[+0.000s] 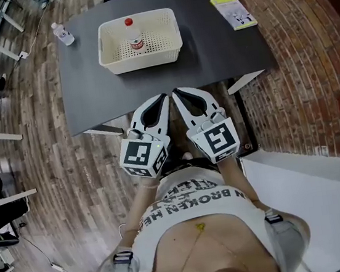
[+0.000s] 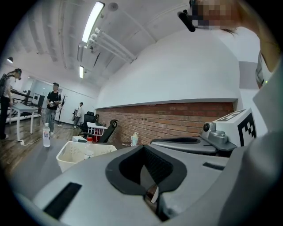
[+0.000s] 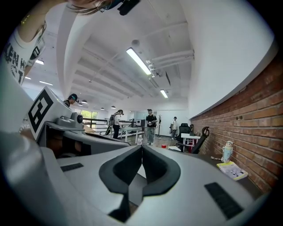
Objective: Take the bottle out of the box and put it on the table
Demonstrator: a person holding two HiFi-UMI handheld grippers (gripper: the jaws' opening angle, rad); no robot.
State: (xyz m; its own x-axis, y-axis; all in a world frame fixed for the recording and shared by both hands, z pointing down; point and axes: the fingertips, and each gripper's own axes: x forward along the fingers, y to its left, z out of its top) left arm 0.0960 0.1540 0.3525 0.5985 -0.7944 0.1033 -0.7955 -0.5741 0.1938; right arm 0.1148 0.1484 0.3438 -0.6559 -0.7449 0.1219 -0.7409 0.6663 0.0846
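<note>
Your left tongs (image 1: pixel 163 97) and right tongs (image 1: pixel 175 92) are closed, empty; open one before reaching the far box (image 1: pixel 147 59) and its upright bottle (image 1: pixel 134 36).

A big work room or lab: brick wall (image 3: pixel 250 123) at the right, long lights (image 3: pixel 140 62) up top, desks (image 3: pixel 129 130) and chairs (image 3: pixel 184 129) in the middle.

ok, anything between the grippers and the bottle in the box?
Only the near wall of the box: the red-capped bottle stands upright inside, so a level approach by the left gripper or right gripper would meet that wall. The table between is bare; the open top looks clear.
</note>
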